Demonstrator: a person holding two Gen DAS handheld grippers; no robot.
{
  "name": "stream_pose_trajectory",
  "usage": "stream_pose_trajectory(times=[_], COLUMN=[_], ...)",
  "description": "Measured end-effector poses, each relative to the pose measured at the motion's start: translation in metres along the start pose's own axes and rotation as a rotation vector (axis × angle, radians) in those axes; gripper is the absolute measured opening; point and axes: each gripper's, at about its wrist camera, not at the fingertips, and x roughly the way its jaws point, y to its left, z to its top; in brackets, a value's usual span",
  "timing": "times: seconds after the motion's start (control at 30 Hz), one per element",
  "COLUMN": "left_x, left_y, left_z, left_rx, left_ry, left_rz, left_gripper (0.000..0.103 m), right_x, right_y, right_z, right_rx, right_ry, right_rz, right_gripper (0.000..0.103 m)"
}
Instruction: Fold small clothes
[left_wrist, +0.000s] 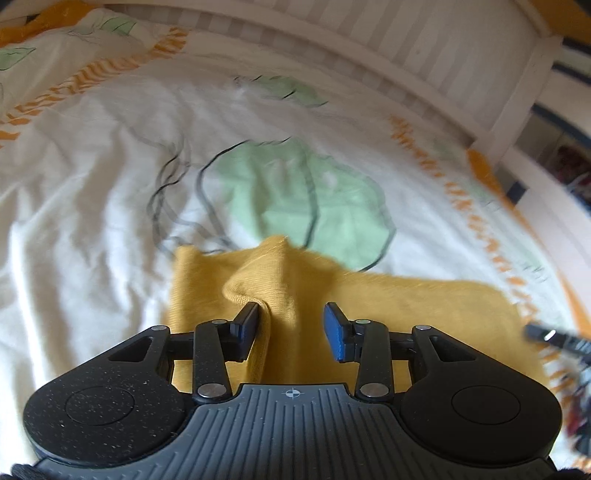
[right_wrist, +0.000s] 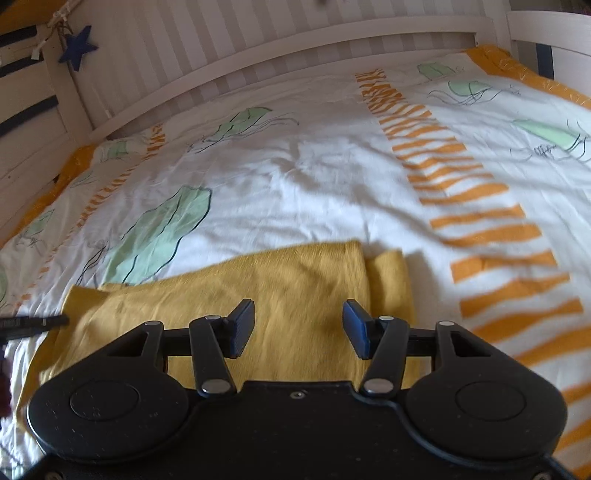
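A small mustard-yellow garment (left_wrist: 406, 306) lies on the bed. In the left wrist view my left gripper (left_wrist: 291, 317) is open just above it, and a raised fold of the cloth (left_wrist: 266, 273) stands between the fingers, touching the left pad (left_wrist: 248, 321). In the right wrist view the garment (right_wrist: 258, 295) lies flat in layers, with a narrower part (right_wrist: 389, 284) at its right. My right gripper (right_wrist: 298, 317) is open and empty over it. The other gripper's tip shows at the left edge (right_wrist: 33, 323) and at the right edge (left_wrist: 550, 338).
The bed has a white duvet (right_wrist: 314, 177) with green jellyfish prints and orange striped bands (right_wrist: 480, 221). A white slatted bed rail (right_wrist: 258, 55) runs along the far side. A blue star (right_wrist: 77, 46) hangs at the far left post.
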Motion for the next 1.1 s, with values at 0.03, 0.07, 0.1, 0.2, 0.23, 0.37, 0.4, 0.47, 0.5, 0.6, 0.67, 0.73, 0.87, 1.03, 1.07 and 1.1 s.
stream_pose_trajectory(times=[0.03,0.07,0.1,0.2,0.23,0.37,0.4,0.47,0.5,0.6,0.67,0.73,0.87,1.03,1.07,1.1], left_x=[-0.003,-0.006,-0.009,-0.015,-0.016,-0.021,-0.022,-0.024,-0.024,-0.021,-0.019,-0.019,-0.013,-0.002,0.000,0.002], left_y=[-0.005,-0.010,-0.016,-0.037,-0.042,-0.054,-0.053,-0.049,-0.047,-0.045,-0.048,-0.056,-0.075,-0.081,-0.079,-0.077], left_z=[0.000,0.000,-0.001,-0.006,-0.008,-0.016,-0.016,-0.014,-0.014,-0.012,-0.015,-0.021,-0.037,-0.043,-0.042,-0.040], left_rx=[0.016,0.043,0.078,0.224,0.269,0.346,0.336,0.309,0.300,0.301,0.330,0.388,0.512,0.552,0.543,0.531], left_ry=[-0.012,-0.023,-0.032,-0.049,-0.054,-0.086,-0.095,-0.111,-0.114,-0.083,-0.072,-0.070,-0.048,-0.022,-0.021,-0.019], left_rz=[-0.024,-0.043,-0.058,-0.084,-0.079,-0.026,-0.014,0.030,0.058,0.101,0.107,0.109,0.106,0.158,0.179,0.201], left_gripper=[0.037,0.037,0.037,0.038,0.038,0.038,0.038,0.038,0.038,0.039,0.039,0.039,0.040,0.041,0.042,0.042], right_x=[-0.001,-0.003,-0.004,-0.006,-0.006,-0.012,-0.014,-0.019,-0.021,-0.029,-0.034,-0.037,-0.036,-0.036,-0.036,-0.037], right_y=[0.001,0.001,0.001,0.001,0.001,-0.002,-0.003,-0.007,-0.009,-0.014,-0.018,-0.020,-0.027,-0.033,-0.035,-0.037], right_z=[-0.003,-0.006,-0.008,-0.012,-0.012,-0.015,-0.015,-0.017,-0.017,-0.021,-0.024,-0.027,-0.033,-0.036,-0.037,-0.039], right_rx=[-0.002,0.001,0.007,0.019,0.019,0.023,0.027,0.033,0.035,0.036,0.039,0.044,0.079,0.080,0.088,0.098], right_ry=[0.001,0.002,0.002,0.000,-0.003,-0.012,-0.014,-0.019,-0.022,-0.029,-0.035,-0.041,-0.048,-0.056,-0.057,-0.057], right_rz=[0.005,0.012,0.019,0.028,0.028,0.029,0.028,0.025,0.020,0.009,0.004,0.000,0.001,0.004,0.015,0.021], right_gripper=[0.060,0.060,0.060,0.060,0.060,0.060,0.060,0.060,0.061,0.063,0.063,0.063,0.067,0.080,0.081,0.081])
